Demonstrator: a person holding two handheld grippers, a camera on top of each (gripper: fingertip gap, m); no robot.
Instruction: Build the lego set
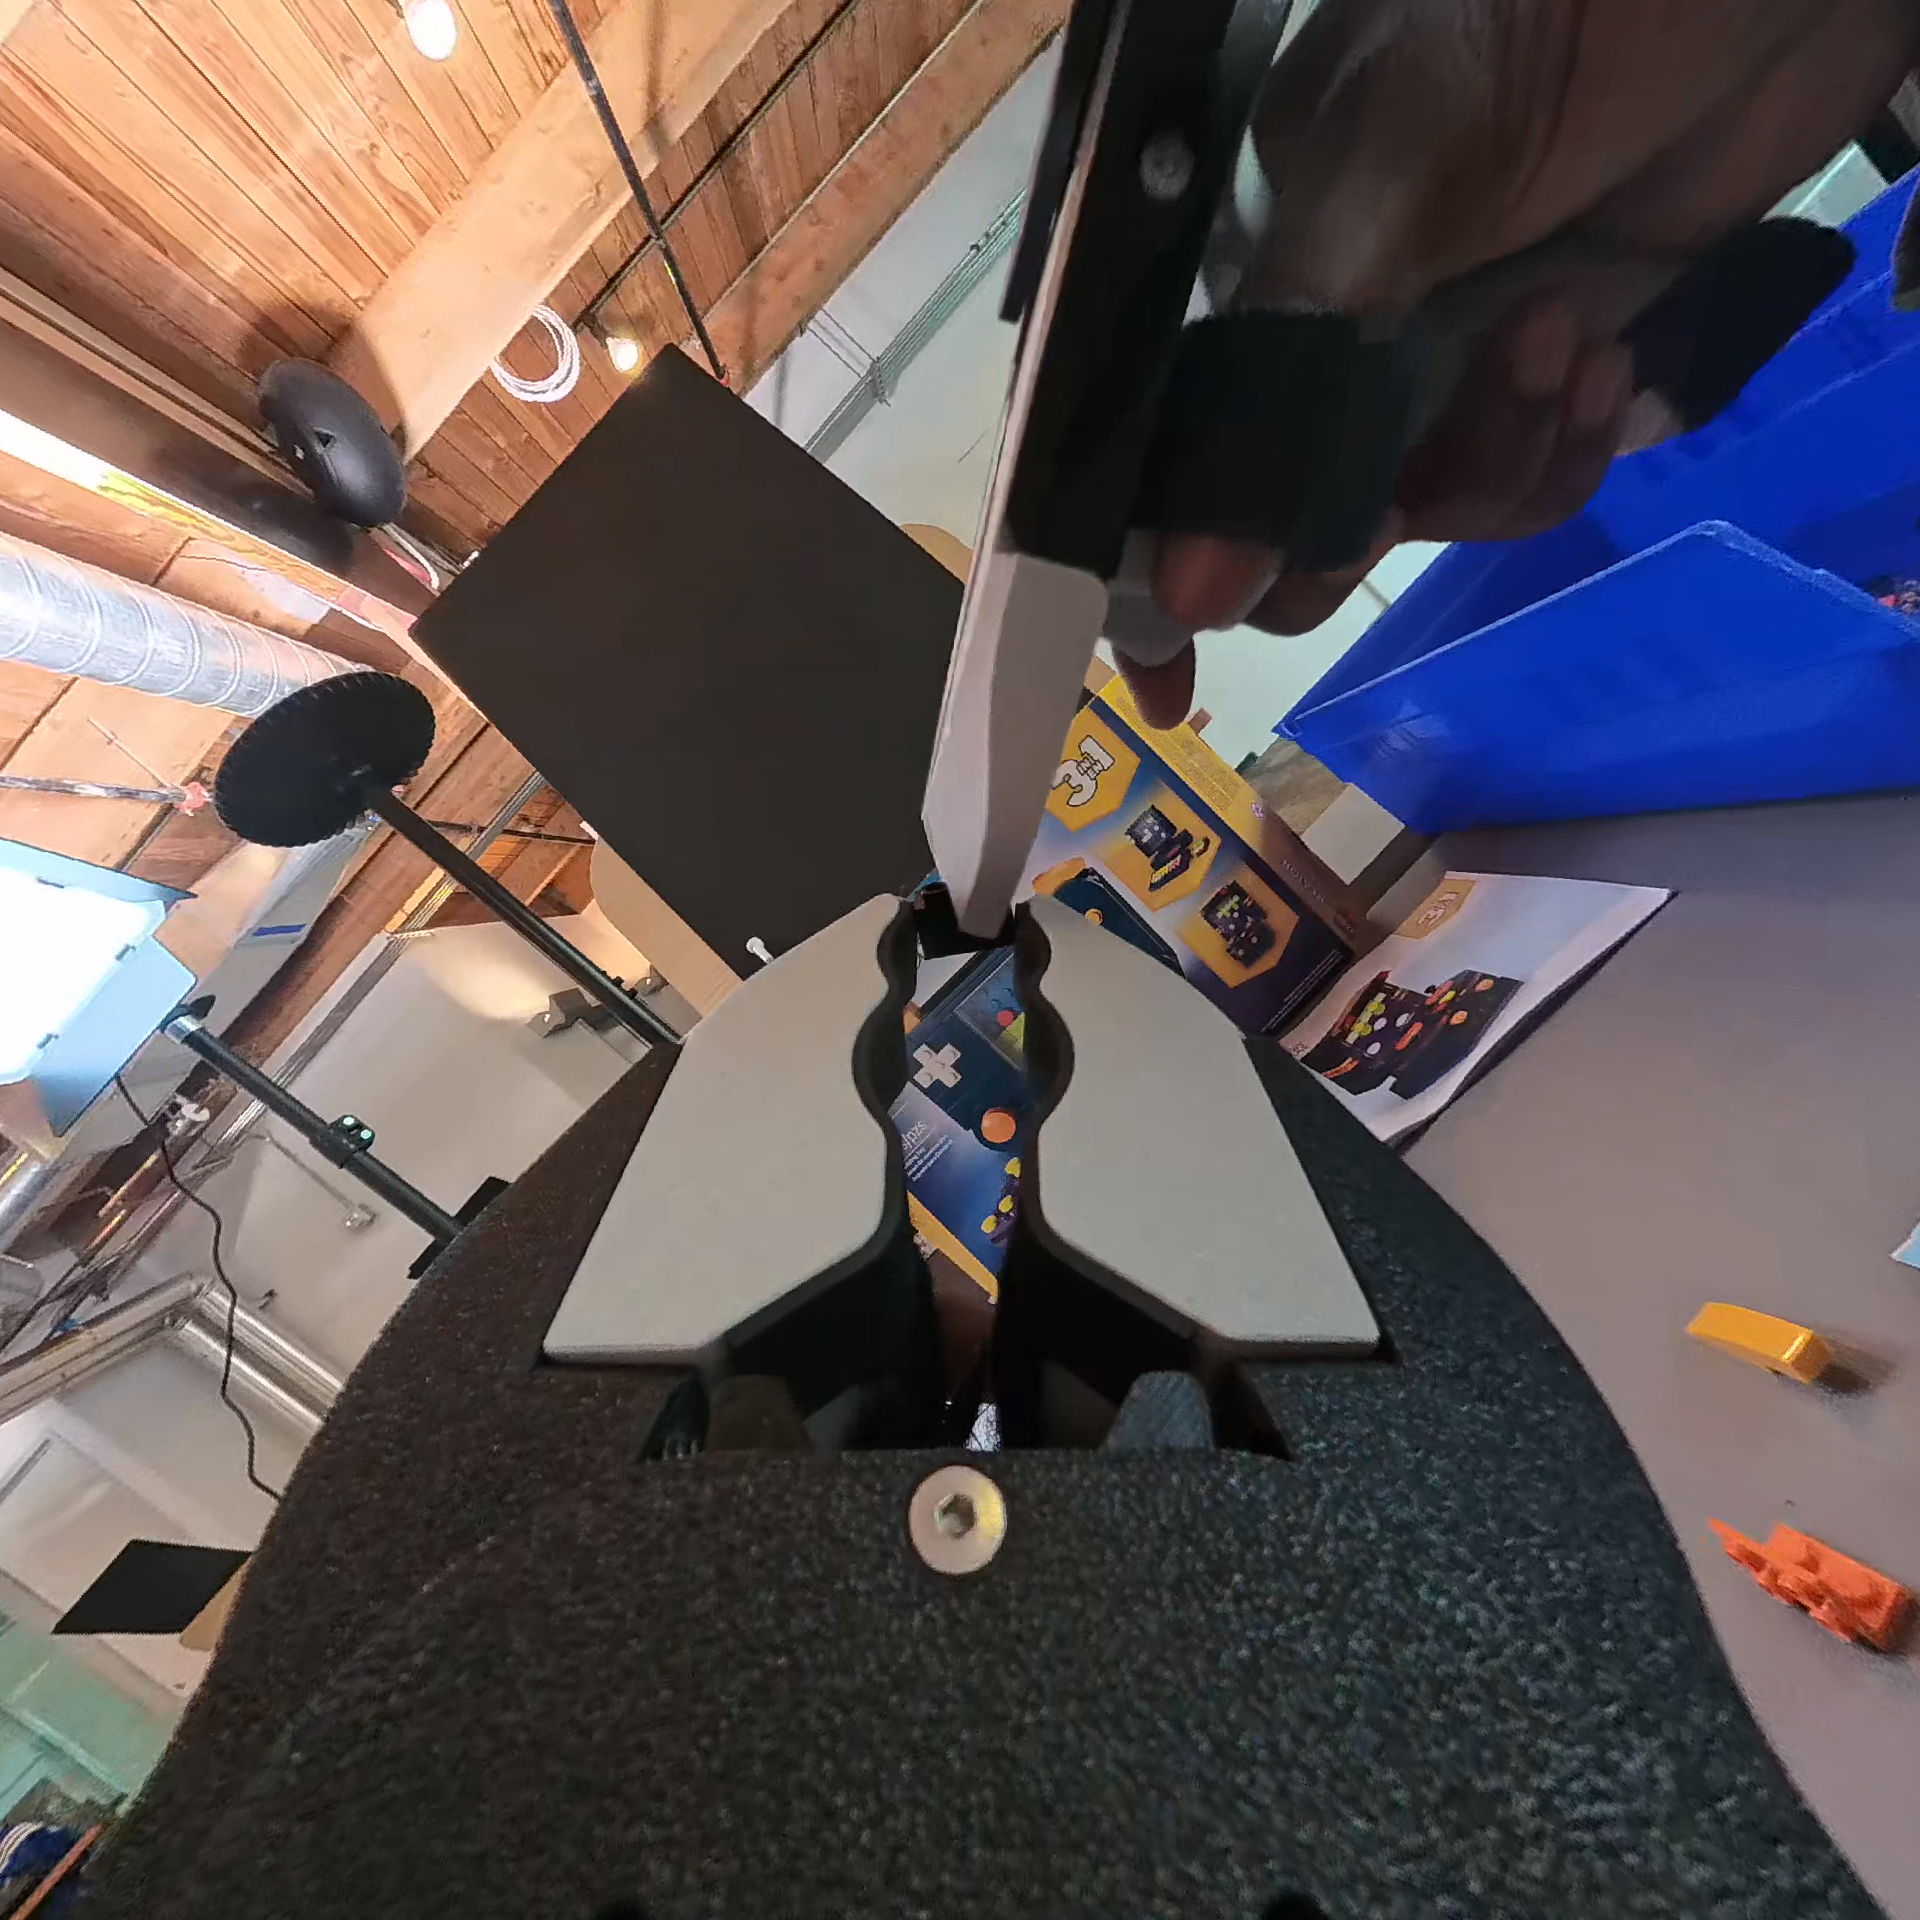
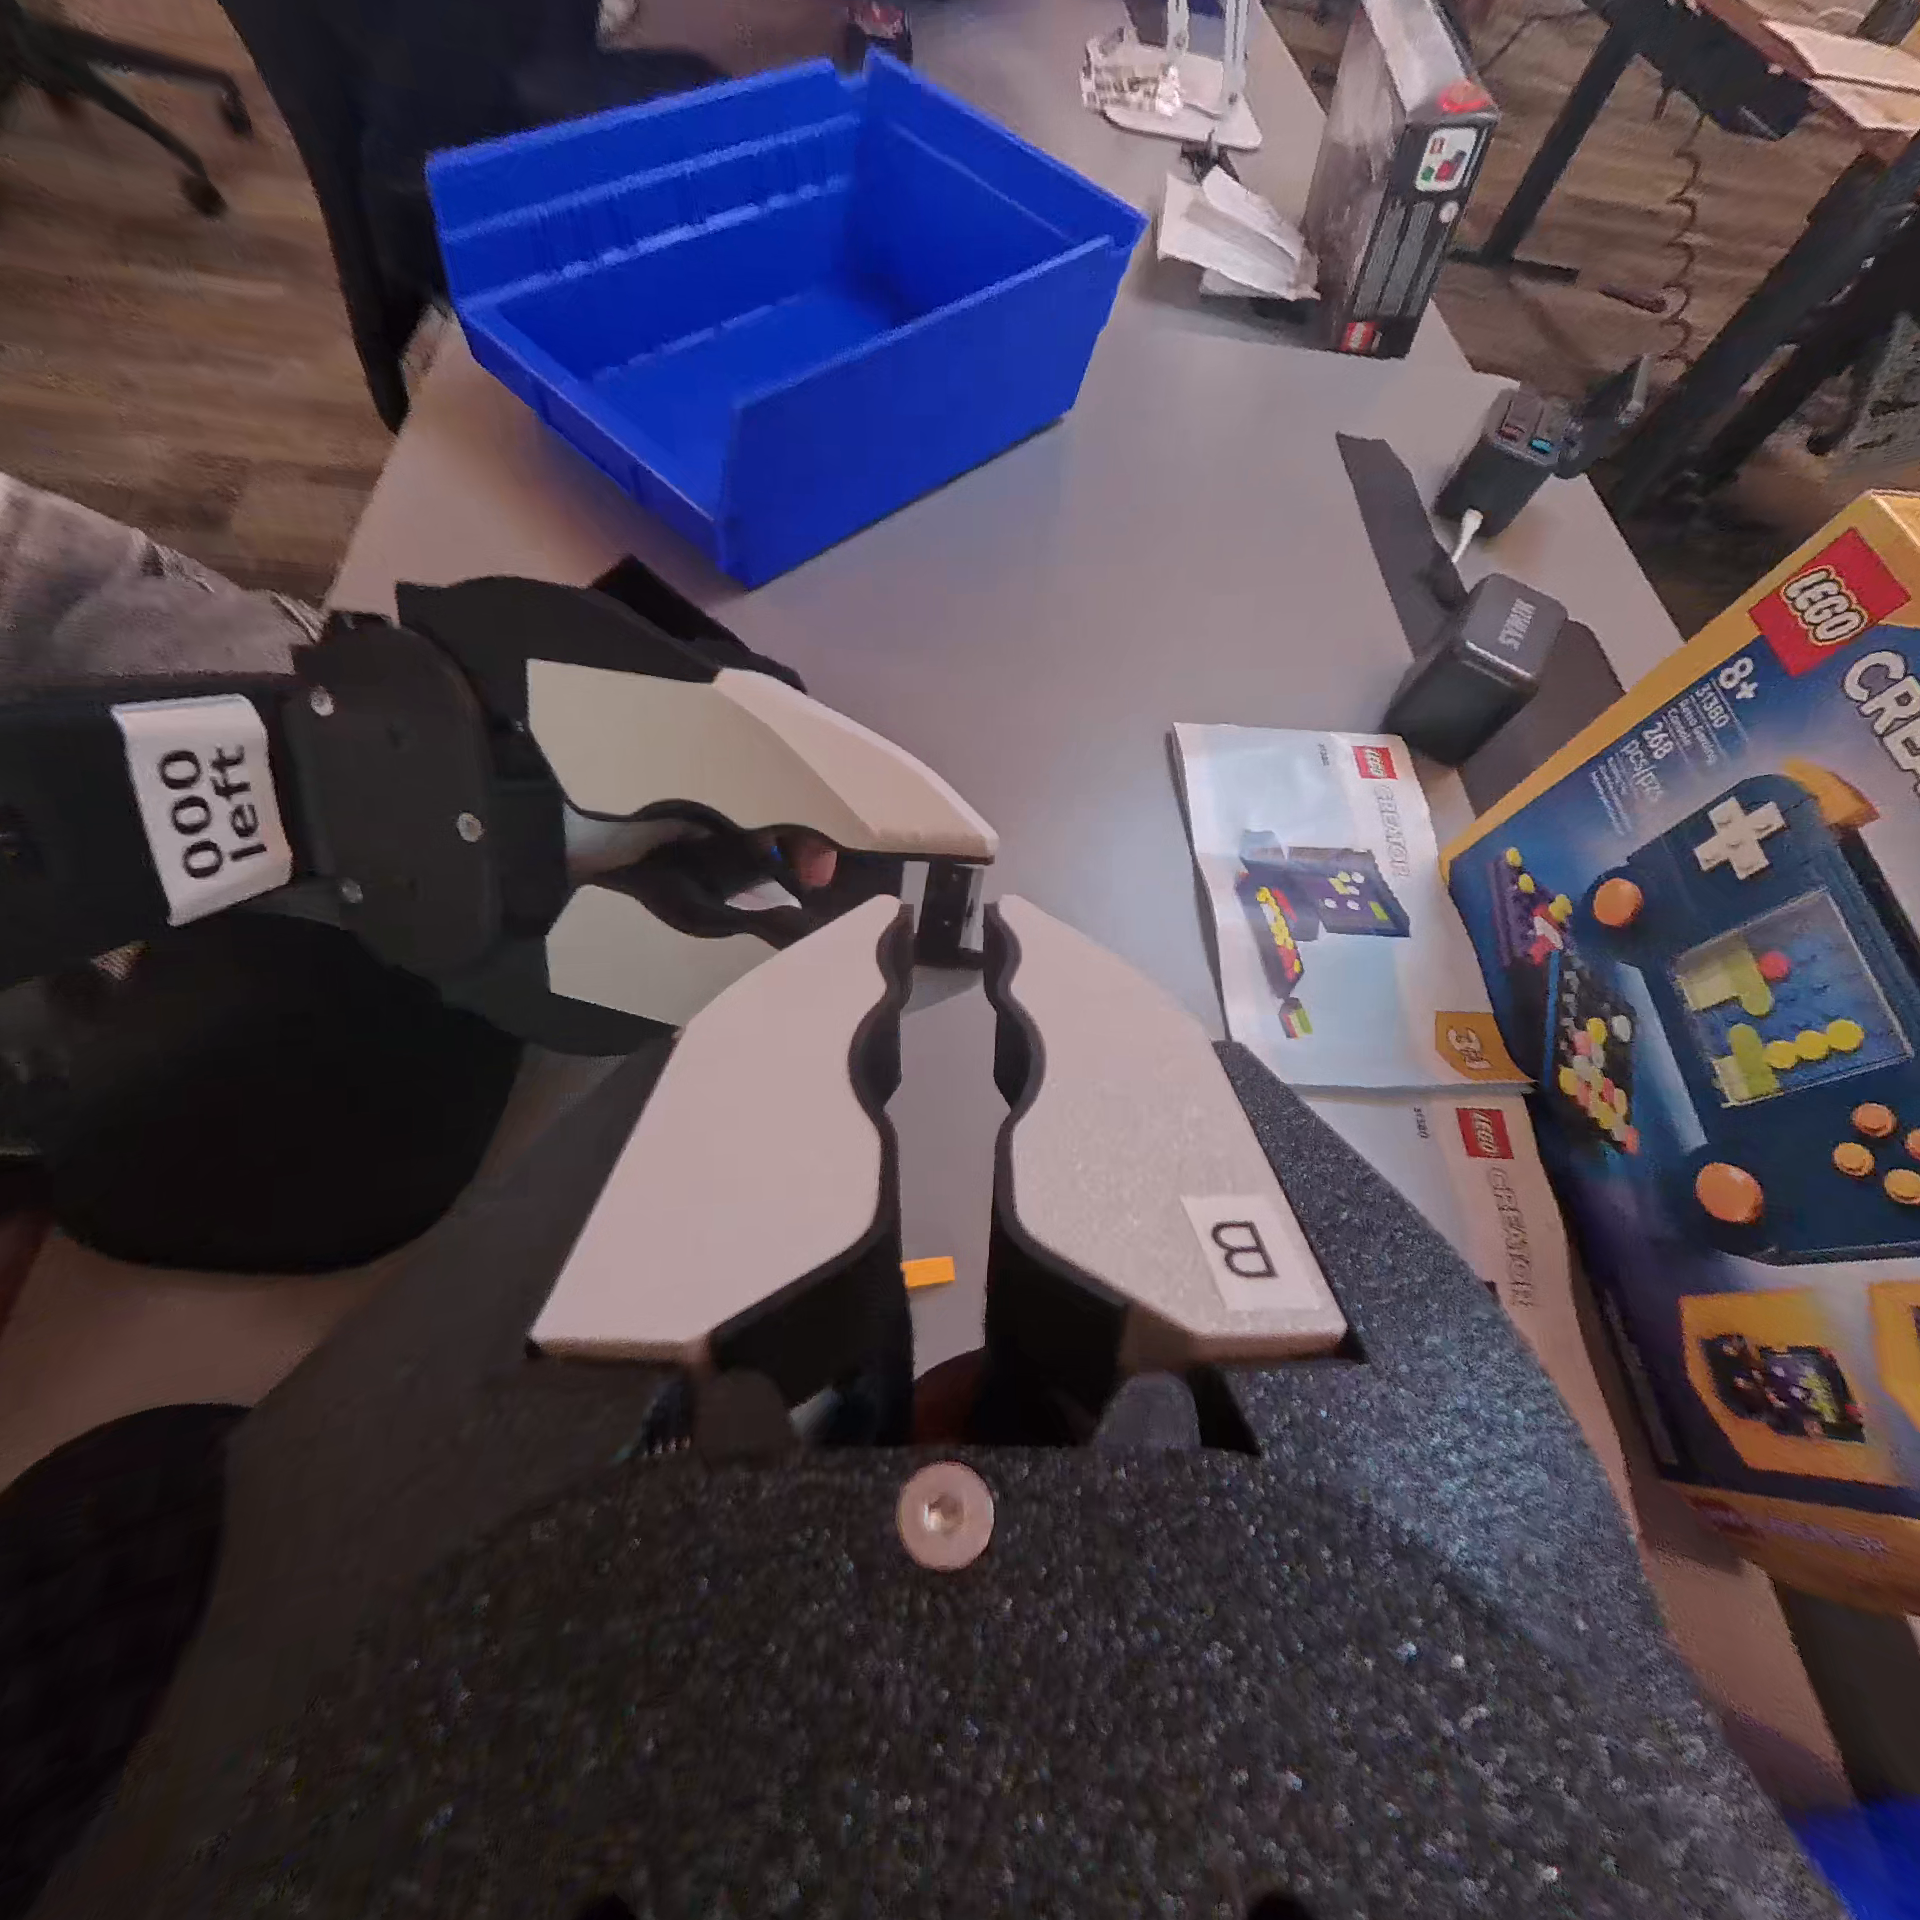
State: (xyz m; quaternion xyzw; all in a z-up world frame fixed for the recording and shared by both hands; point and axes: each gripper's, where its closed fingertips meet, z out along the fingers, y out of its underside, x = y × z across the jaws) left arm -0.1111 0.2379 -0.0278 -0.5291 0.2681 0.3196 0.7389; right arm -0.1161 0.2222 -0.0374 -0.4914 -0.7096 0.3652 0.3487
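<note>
Right wrist view: blue bin (image 2: pixel 790 312) sits empty on table (image 2: pixel 1091 623).

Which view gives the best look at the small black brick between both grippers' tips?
Right wrist view: the small black brick shows its face, between the right gripper fingertips and the left gripper. Left wrist view shows only a dark corner, partly behind the right gripper's finger.
</note>
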